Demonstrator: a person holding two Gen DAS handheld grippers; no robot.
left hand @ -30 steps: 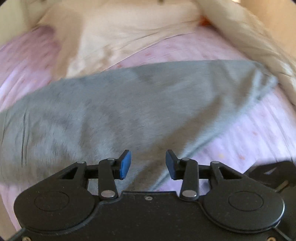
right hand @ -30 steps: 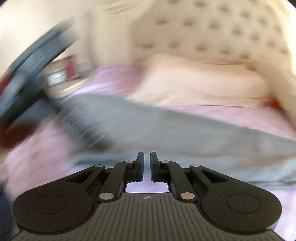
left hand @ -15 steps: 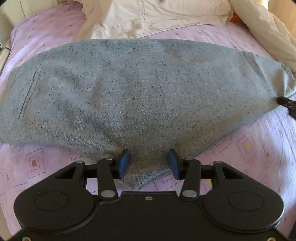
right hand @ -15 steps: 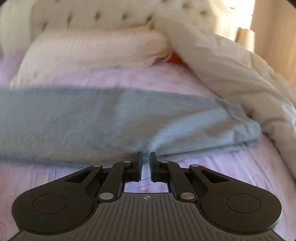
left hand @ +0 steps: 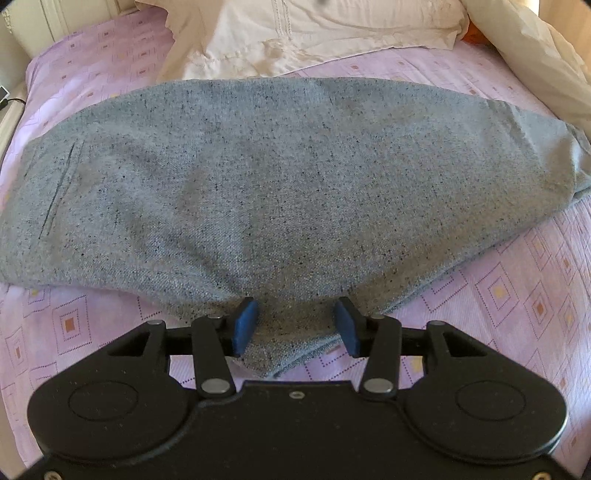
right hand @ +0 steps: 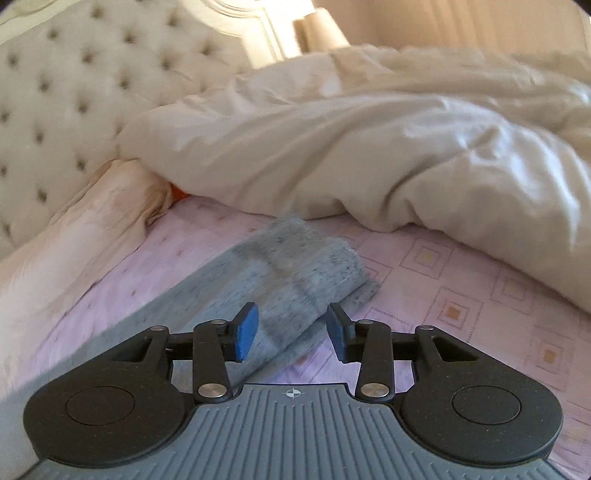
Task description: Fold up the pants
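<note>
The grey speckled pants (left hand: 258, 184) lie folded lengthwise across the lilac bed sheet (left hand: 517, 295), waist at the left, leg ends at the right. My left gripper (left hand: 295, 326) hovers open over the pointed near edge of the pants, whose cloth lies between the blue pads without being pinched. In the right wrist view the leg ends (right hand: 295, 273) lie blurred ahead. My right gripper (right hand: 291, 330) is over them with its jaws opening; the cloth sits between the pads, which do not press on it.
A cream pillow (left hand: 314, 29) lies beyond the pants at the head of the bed. A bunched cream duvet (right hand: 388, 147) fills the right side, close to the leg ends. A tufted headboard (right hand: 66, 85) stands behind. Bare sheet (right hand: 480, 306) lies right of the leg ends.
My right gripper swung along the pants to the leg ends and its jaws went from nearly shut to apart. My left gripper settled lower over the near edge and has stayed still since.
</note>
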